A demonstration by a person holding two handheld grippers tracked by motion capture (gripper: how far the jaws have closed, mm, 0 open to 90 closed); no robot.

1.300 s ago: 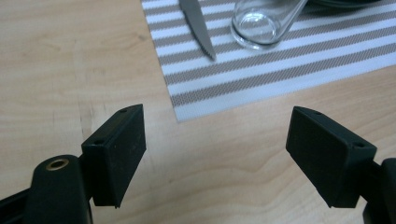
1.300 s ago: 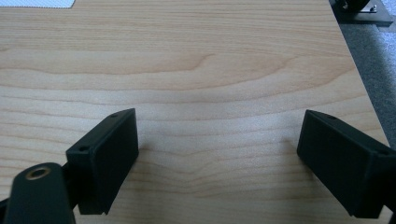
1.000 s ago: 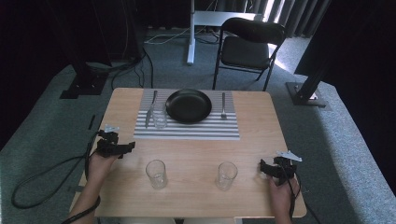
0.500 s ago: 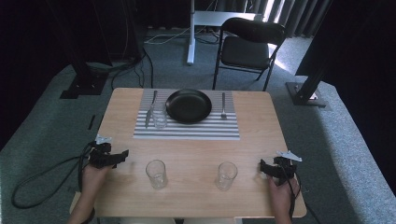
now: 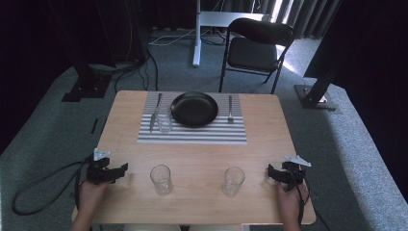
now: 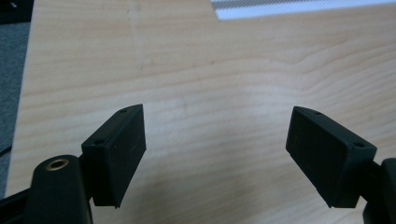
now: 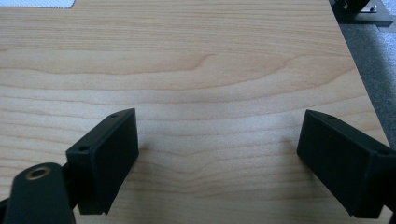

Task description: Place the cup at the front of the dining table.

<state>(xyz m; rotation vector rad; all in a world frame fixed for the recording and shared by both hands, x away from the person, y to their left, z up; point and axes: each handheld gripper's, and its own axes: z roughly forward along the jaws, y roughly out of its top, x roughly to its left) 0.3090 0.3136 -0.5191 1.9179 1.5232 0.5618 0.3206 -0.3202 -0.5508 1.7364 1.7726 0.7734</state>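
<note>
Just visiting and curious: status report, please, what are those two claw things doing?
Left gripper and right gripper: jaws open, holding nothing, low at the table's near corners. Two empty glasses stand between them, untouched. Nothing in the way.

Cutlery left of the plate (image 5: 195,109): partly behind a clear glass (image 5: 164,121), type too small to tell. Placemat (image 6: 299,7): cut by the top edge in the left gripper view, only a corner visible. Forearms: cut by the bottom edge, high view. Chair (image 5: 257,45) legs: partly behind the table (image 5: 202,156).
</note>
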